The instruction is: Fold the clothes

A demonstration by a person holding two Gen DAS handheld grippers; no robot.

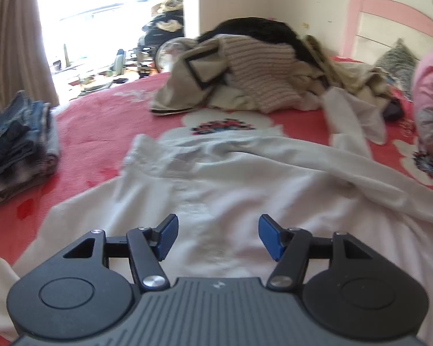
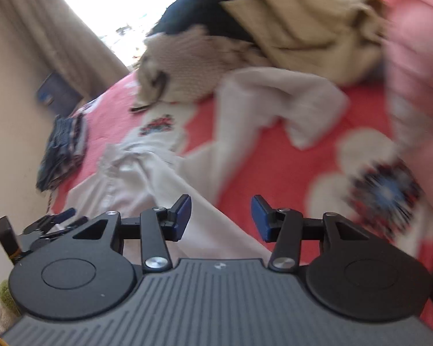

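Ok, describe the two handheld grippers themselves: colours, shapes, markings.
The left gripper and right gripper look alike: black linkage arms with silver pivot screws, blue pads on the fingertips, two round black discs, and a ribbed grey body bearing a small pale logo.

Left wrist camera: low over white cotton shirt [image 1: 231, 178] on red floral bedspread [image 1: 101, 121], facing bright window. Right wrist camera: tilted, blurred, further right. Shared: shirt [image 2: 135, 170], heaped clothes pile [image 1: 245, 69] [image 2: 245, 43], folded denim stack [image 1: 20, 141] [image 2: 63, 150].

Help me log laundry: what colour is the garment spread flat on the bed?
White, clearest in the left wrist view.
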